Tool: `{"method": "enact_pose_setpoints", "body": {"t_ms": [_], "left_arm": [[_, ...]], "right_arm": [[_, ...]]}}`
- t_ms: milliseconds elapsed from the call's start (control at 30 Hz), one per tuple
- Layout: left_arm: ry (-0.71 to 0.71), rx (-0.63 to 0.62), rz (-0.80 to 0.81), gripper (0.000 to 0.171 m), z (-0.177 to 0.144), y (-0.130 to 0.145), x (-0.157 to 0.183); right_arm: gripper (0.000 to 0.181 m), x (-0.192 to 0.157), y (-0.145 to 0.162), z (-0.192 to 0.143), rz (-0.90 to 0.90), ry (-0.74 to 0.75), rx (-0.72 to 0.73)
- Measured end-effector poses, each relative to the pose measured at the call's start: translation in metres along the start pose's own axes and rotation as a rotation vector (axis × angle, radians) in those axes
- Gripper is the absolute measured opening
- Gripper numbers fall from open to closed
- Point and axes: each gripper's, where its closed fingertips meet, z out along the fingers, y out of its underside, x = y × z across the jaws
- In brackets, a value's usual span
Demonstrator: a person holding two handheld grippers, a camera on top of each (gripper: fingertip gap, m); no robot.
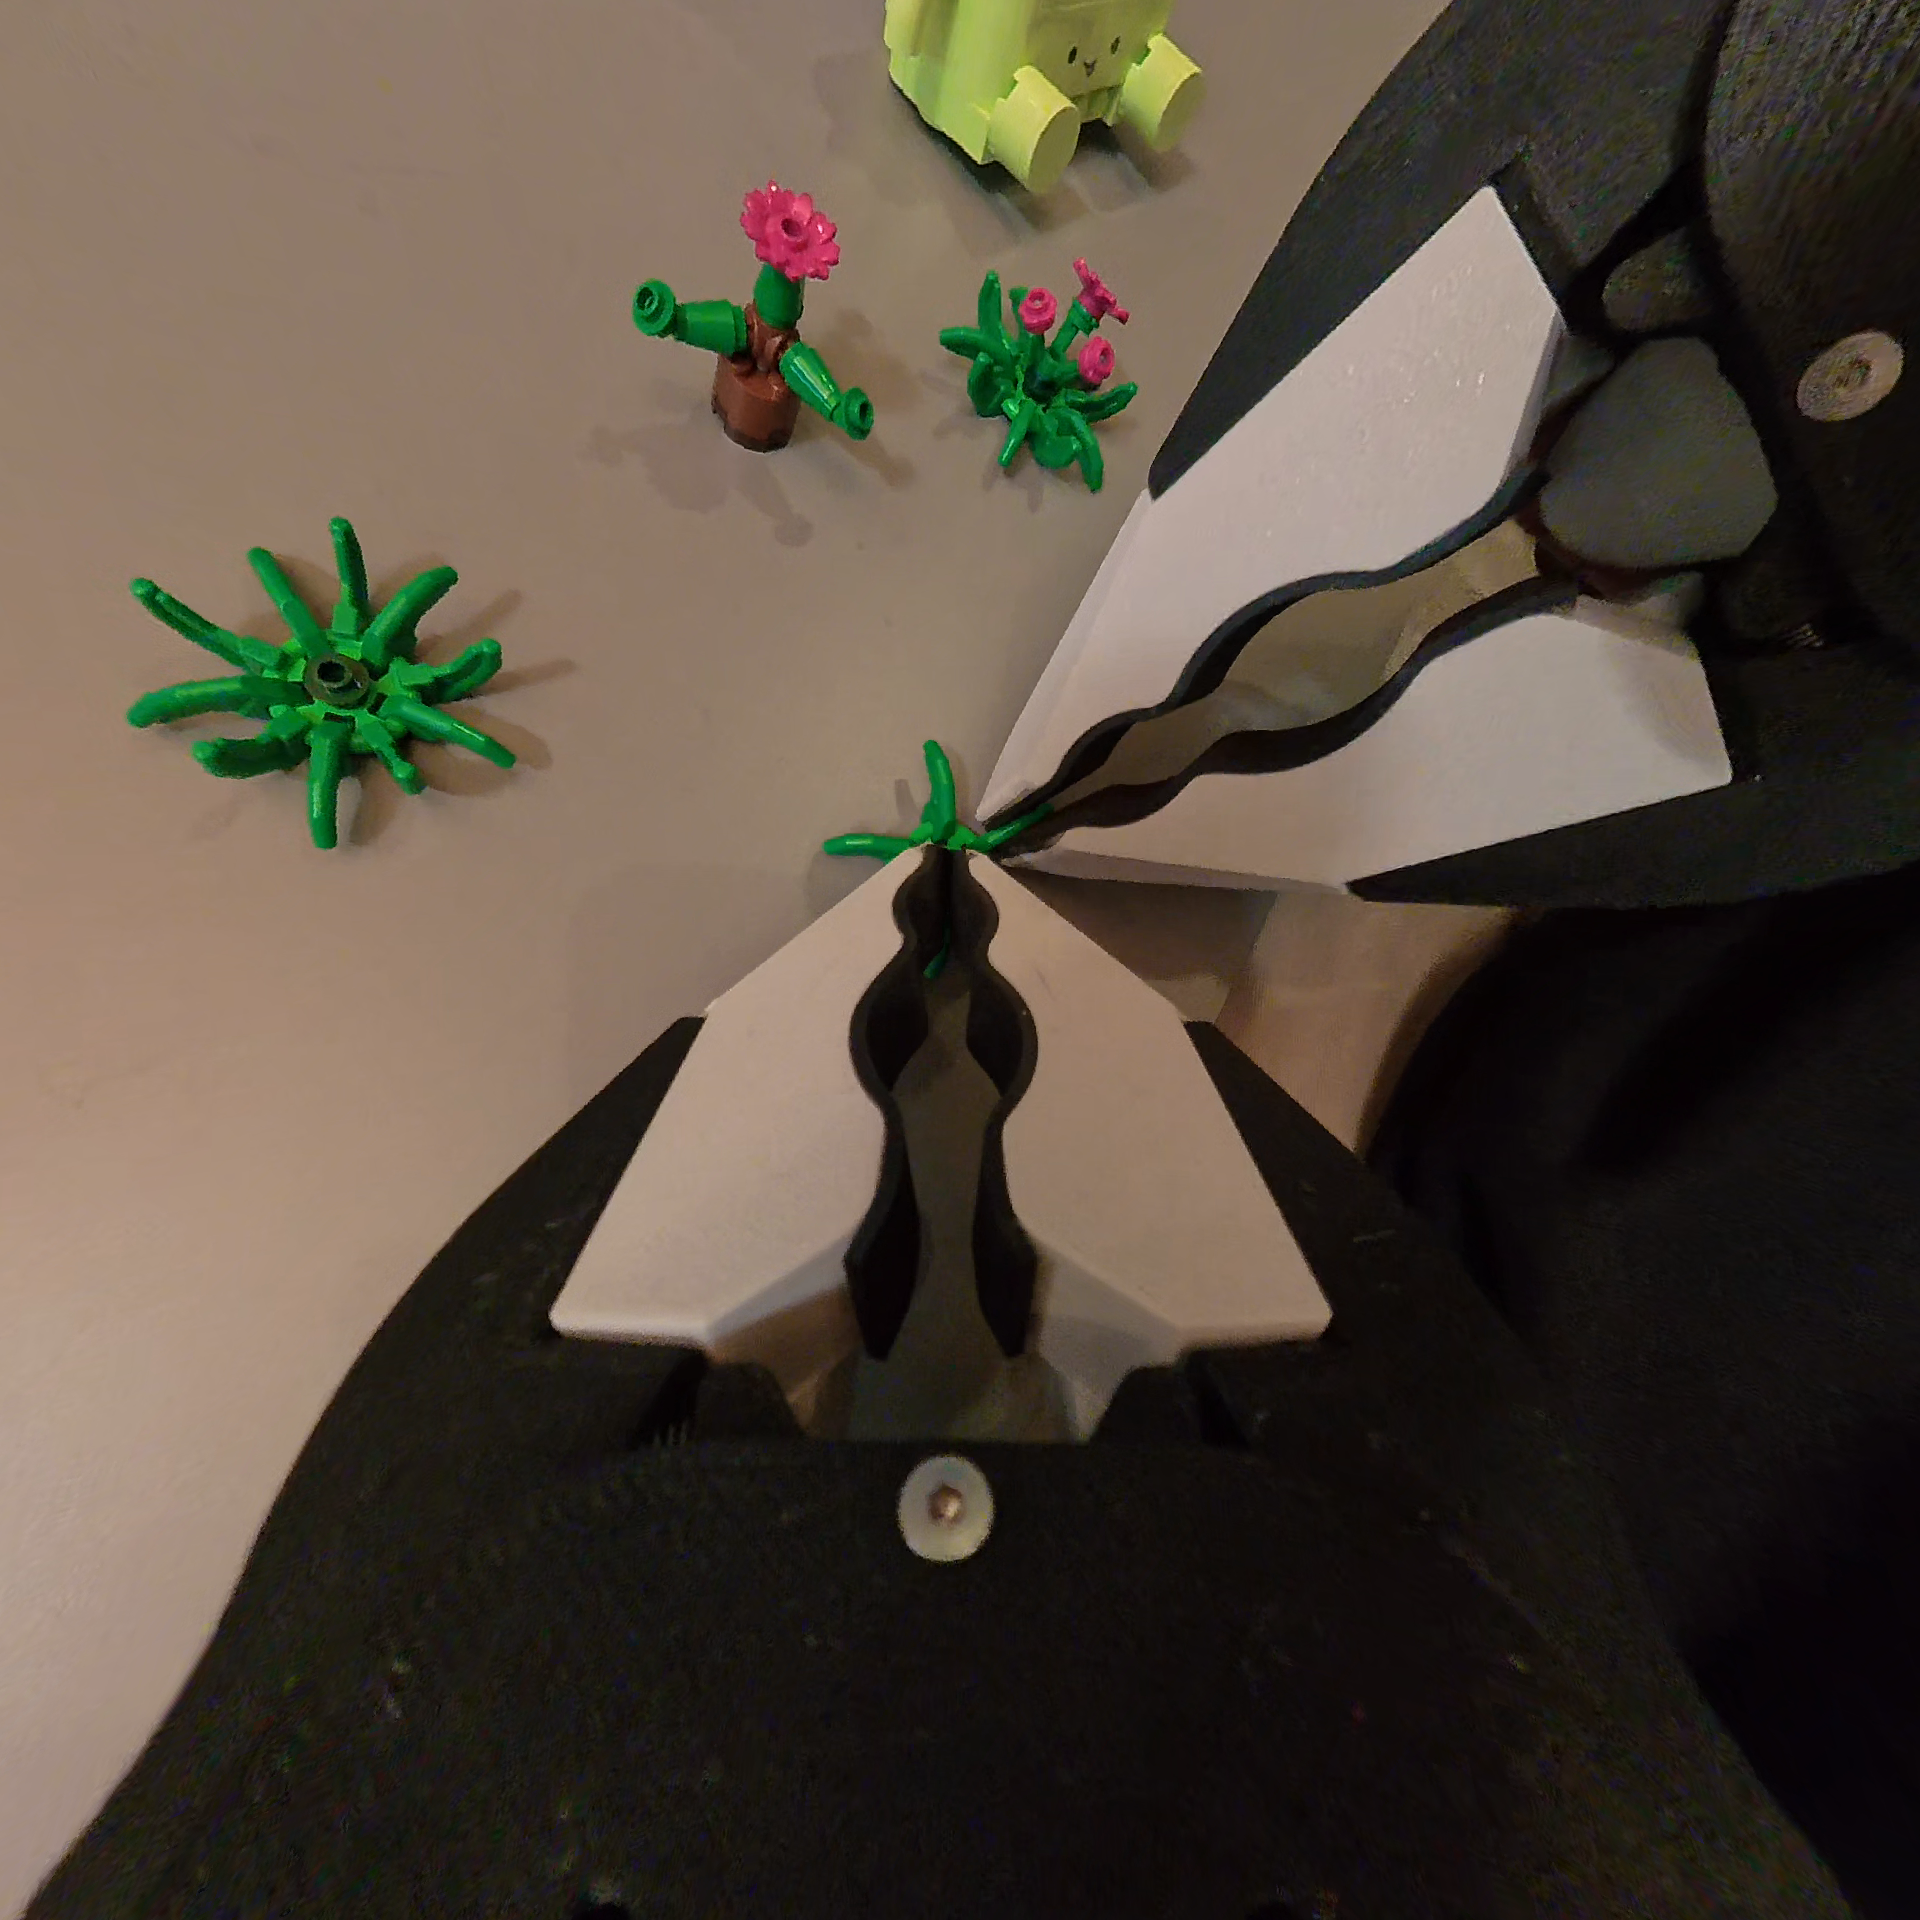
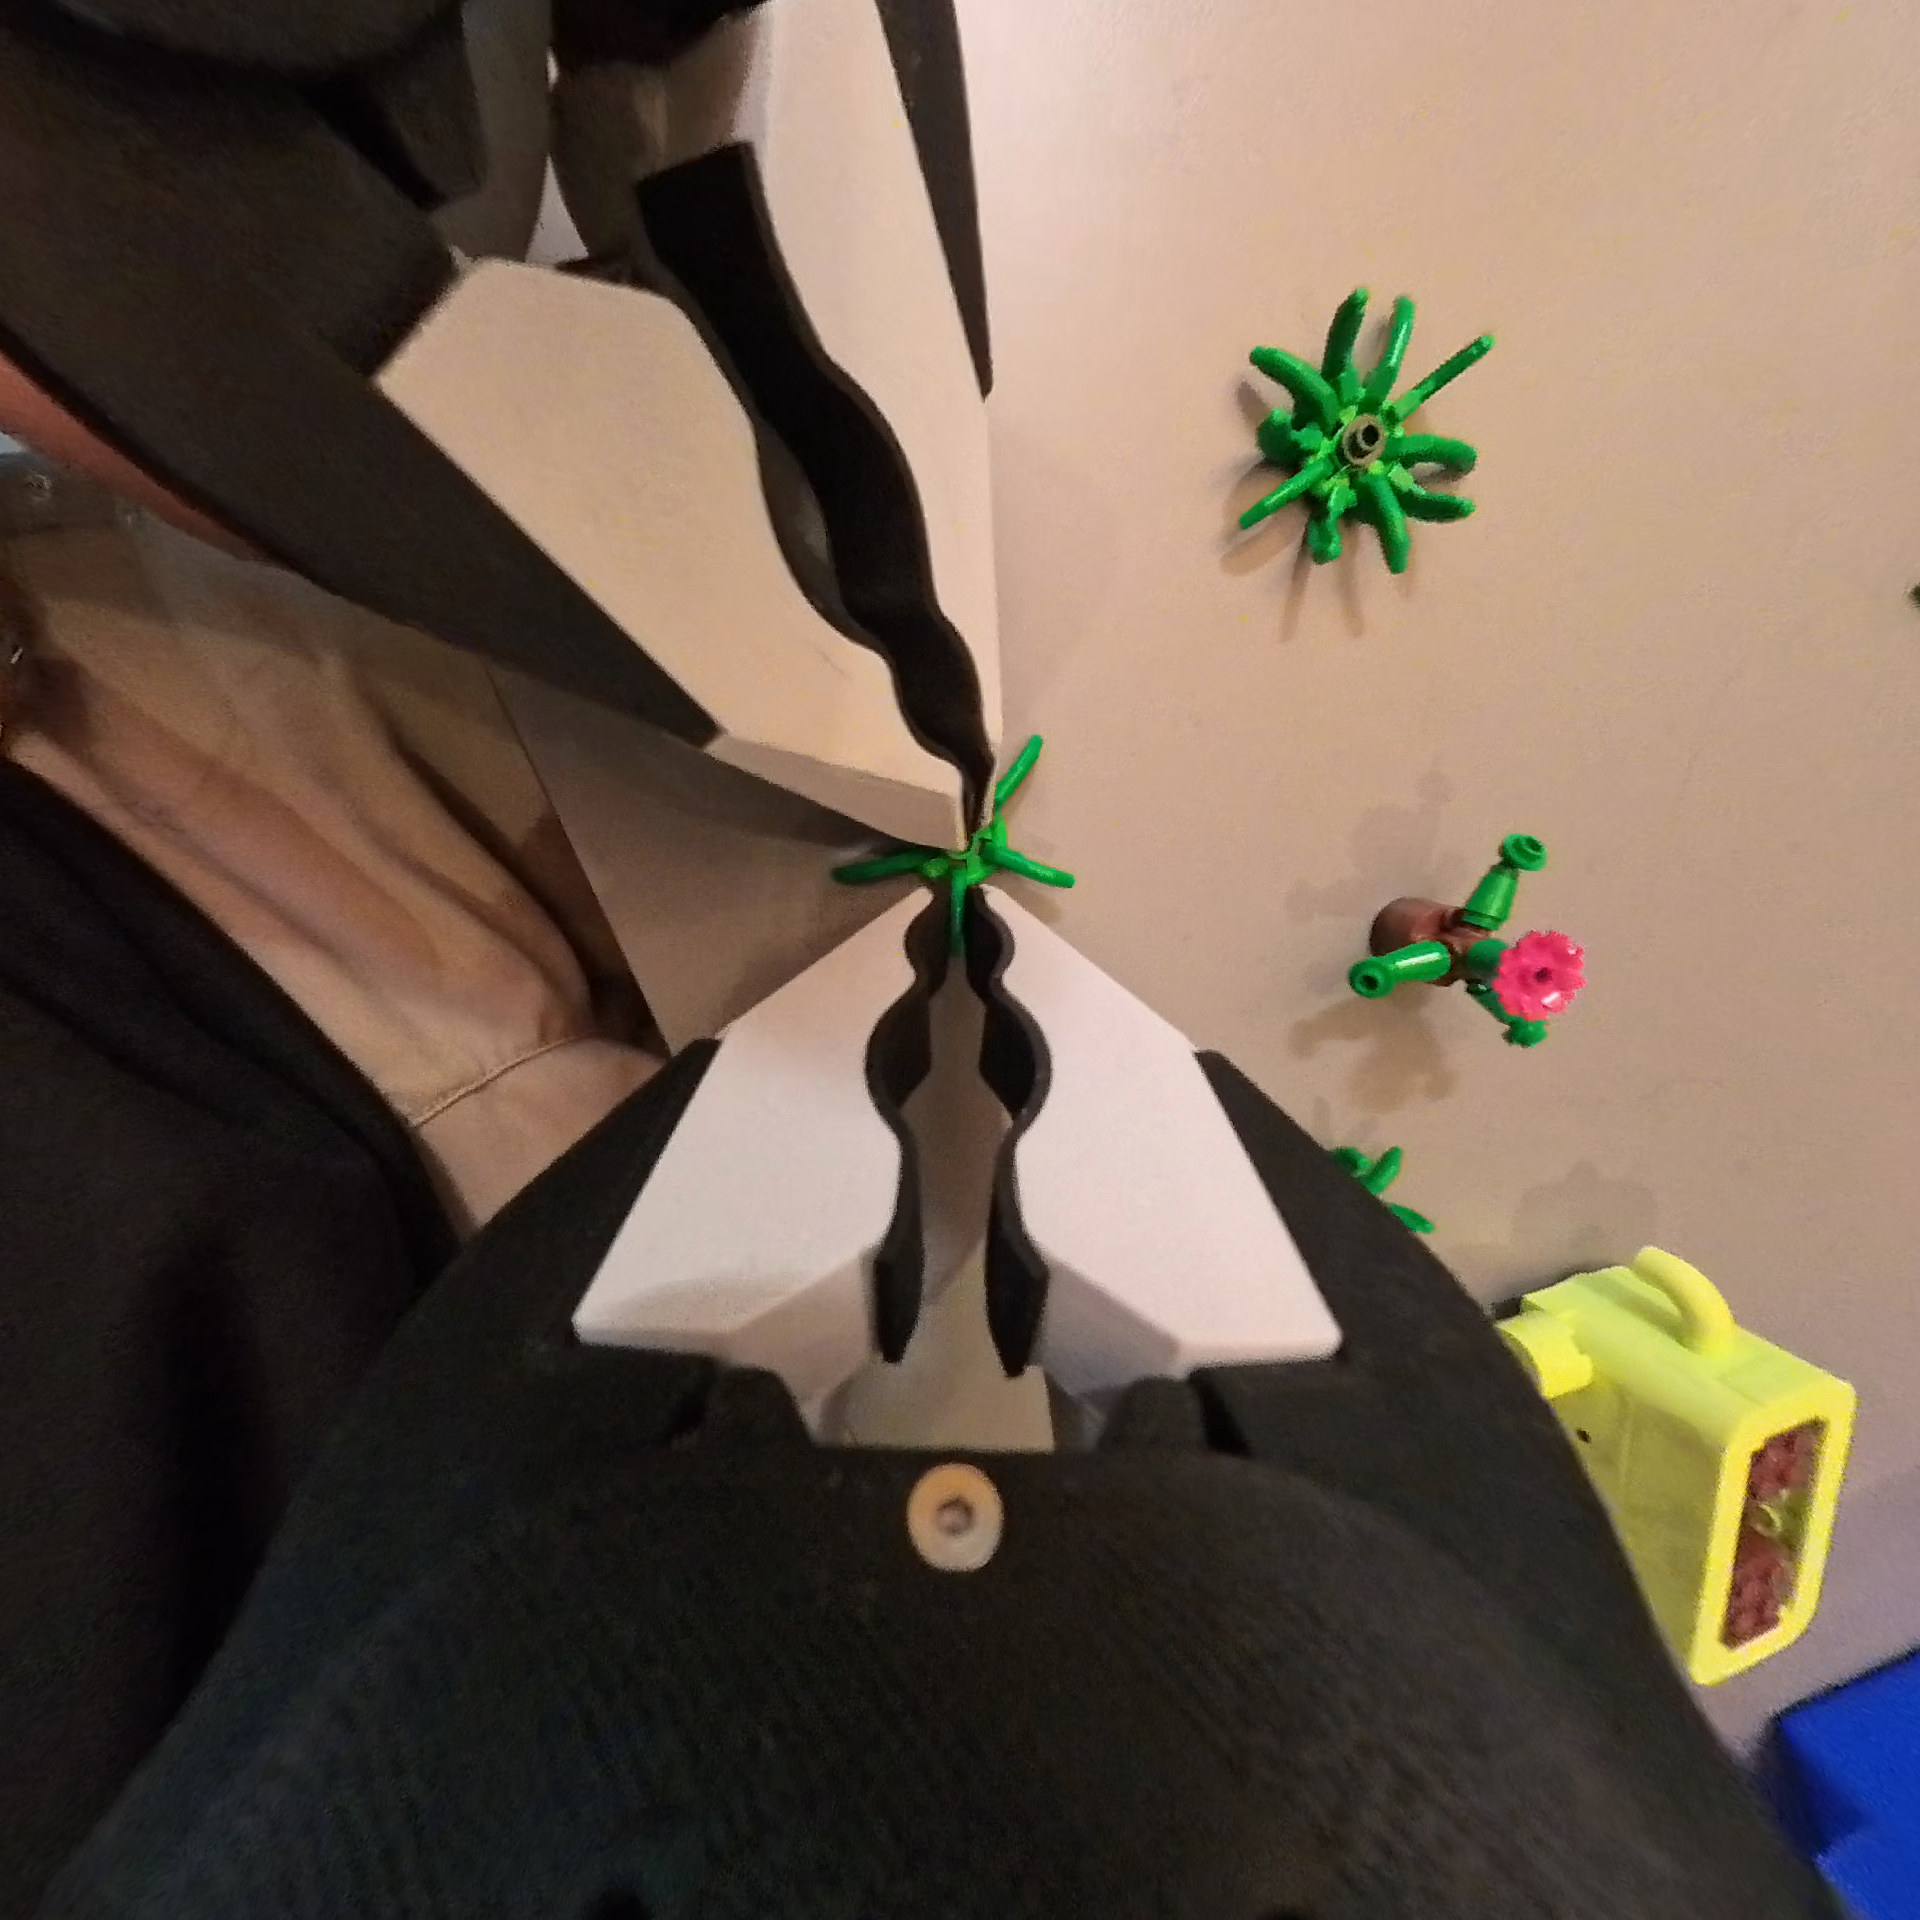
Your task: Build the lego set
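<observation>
Tongs meet tip to tip above the table (image 1: 312, 312): the left gripper (image 1: 943, 854) and the right gripper (image 2: 958, 914) are both closed on one small green sprig (image 1: 914, 826), each pinching a thin stem. It looks feather-light, bendy and easy to snap or flick away, so hold near its hub, gently. Farther off lie a leafy rosette (image 1: 330, 681), a potted pink flower (image 1: 774, 317), a flowering tuft (image 1: 1039, 379) and a lime figure (image 1: 1039, 78)

A plain, matte beige-grey tabletop (image 1: 312, 1091) under soft indoor light.
A solid blue surface (image 2: 1849, 1787) fills the right wrist view's lower right corner.
</observation>
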Motion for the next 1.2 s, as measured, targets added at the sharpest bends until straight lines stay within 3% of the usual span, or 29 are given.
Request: {"method": "enact_pose_setpoints", "body": {"t_ms": [467,667,900,1033,1100,1200], "left_arm": [[0.013,-0.002,-0.028,0.004,0.0,0.0,0.0],[0.046,0.005,-0.052,0.004,0.0,0.001,0.001],[0.08,0.014,-0.064,0.004,-0.001,0.001,0.001],[0.101,0.048,-0.05,0.002,-0.003,0.0,0.001],[0.096,0.104,-0.033,0.005,-0.011,-0.008,-0.002],[0.146,0.29,-0.023,0.006,-0.036,-0.033,0.0]], "right_arm": [[0.0,0.0,0.001,0.003,0.026,-0.032,0.008],[0.001,0.001,0.001,0.001,0.071,-0.006,0.19],[0.001,0.0,0.007,-0.001,0.104,-0.012,0.265],[0.017,0.011,0.002,-0.014,0.106,-0.007,0.421],[0.021,0.02,0.0,-0.022,0.122,0.01,0.55],[0.022,0.023,0.001,-0.026,0.16,-0.028,0.662]]}}
